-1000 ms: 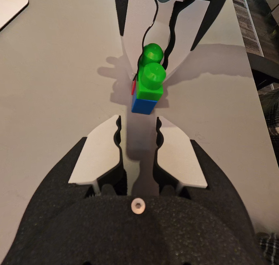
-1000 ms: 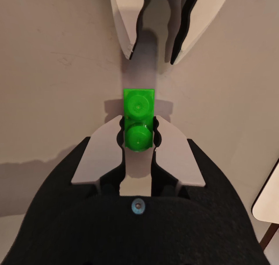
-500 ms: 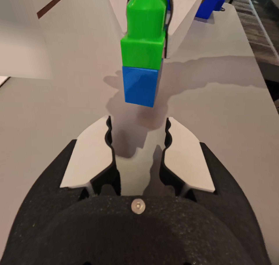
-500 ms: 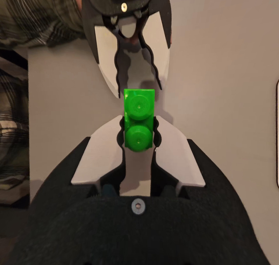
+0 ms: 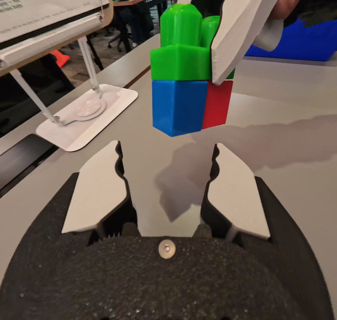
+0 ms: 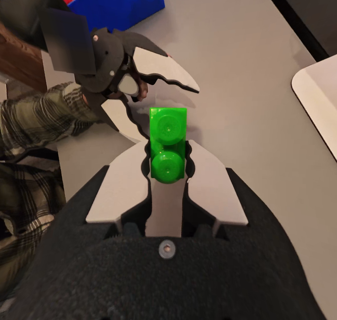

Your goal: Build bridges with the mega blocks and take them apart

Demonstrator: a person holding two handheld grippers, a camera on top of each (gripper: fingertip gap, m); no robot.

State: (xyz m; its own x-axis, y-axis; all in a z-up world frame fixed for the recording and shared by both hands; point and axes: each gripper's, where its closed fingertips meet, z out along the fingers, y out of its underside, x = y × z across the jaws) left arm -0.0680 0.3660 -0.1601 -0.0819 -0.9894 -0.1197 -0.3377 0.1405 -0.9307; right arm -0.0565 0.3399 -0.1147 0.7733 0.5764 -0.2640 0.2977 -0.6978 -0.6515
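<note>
Holding a little stack of blocks up in the air, the right gripper (image 6: 167, 162) pinches the green block (image 6: 168, 143) by its two long sides. The green block has two round bumps on top, and its far half sticks out past the fingertips. In the left wrist view you can see what hangs under the green block (image 5: 179, 63): a blue block (image 5: 177, 107) and a red block (image 5: 216, 104), side by side and touching. All three are stuck together and float above the grey table (image 5: 273, 165), with their shadow on it below. One white finger (image 5: 235, 30) of the right gripper crosses the green block's side there.

The left gripper (image 5: 166, 145) has its two fingers spread wide with nothing between them. It sits just below and in front of the blue block, not touching it. In the right wrist view the left gripper (image 6: 171, 112) comes in from the left, and one of its fingertips is right beside the green block. A plaid sleeve (image 6: 42, 114) is behind it.

A blue bin (image 6: 118, 3) stands farther back on the table. A sign on a clear stand (image 5: 54, 10) rests on a white base (image 5: 85, 118) off to the left.
</note>
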